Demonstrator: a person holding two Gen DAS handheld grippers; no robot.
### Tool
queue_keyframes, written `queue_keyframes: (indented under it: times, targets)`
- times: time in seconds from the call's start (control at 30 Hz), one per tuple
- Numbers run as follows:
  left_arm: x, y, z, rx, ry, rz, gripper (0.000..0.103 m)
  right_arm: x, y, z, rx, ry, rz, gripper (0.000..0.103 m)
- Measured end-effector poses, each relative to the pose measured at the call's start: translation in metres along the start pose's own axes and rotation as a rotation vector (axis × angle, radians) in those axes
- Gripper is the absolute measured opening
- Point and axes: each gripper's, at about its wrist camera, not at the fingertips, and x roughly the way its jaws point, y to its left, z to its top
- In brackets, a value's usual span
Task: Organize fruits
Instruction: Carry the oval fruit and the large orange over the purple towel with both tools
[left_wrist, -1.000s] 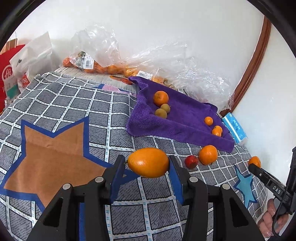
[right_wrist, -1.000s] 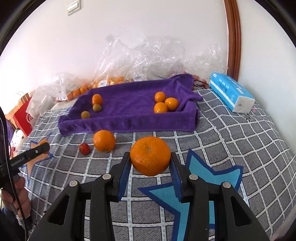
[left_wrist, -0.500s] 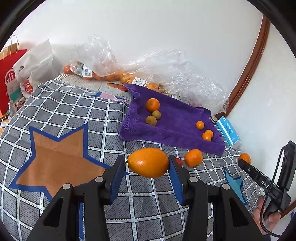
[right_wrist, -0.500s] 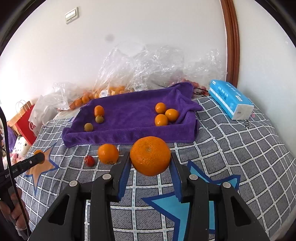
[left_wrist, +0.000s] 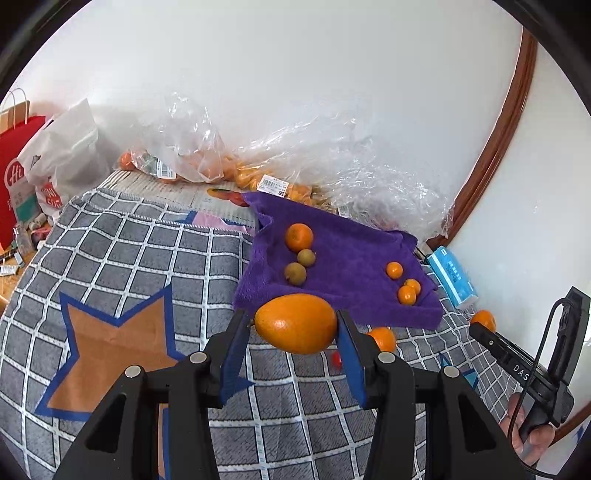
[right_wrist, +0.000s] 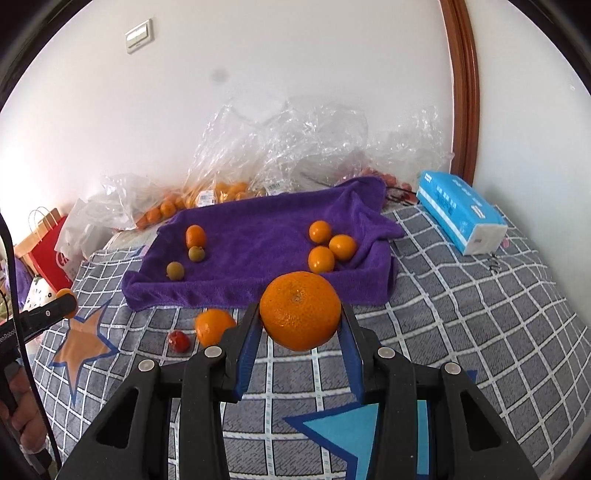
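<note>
Left gripper (left_wrist: 295, 328) grips oval fruit (left_wrist: 295, 323); right gripper (right_wrist: 300, 325) grips orange (right_wrist: 300, 310).

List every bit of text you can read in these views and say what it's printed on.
"DAS": right tool's black body, cut off.
"enRobo": left tool's black body, cut off.
"Hi": red paper bag, partial.
White plastic bag: red lettering, unreadable.
Price stickers on the fruit bags: too small.
Blue tissue pack: print too blurred.
</note>
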Motion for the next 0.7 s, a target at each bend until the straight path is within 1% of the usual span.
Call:
queue_keyframes:
  times: [0.27,0.43,0.53,0.7]
  targets:
    - [0.015,-0.007,0.02,0.01,0.002,-0.002,0.045,0.013,0.01,0.026,-0.012,-0.011,0.024,0.041]
    - [0.035,-0.017,0.038,0.023,0.001,-0.004,0.045,0.024,0.018,0.042,-0.026,-0.037,0.044,0.041]
    - [0.046,-0.024,0.047,0.032,0.008,-0.013,0.045,0.034,0.02,0.051,-0.028,-0.037,0.052,0.041]
    - [0.062,-0.037,0.059,0.07,-0.007,0.019,0.045,0.053,0.02,0.062,-0.04,-0.033,0.056,0.041]
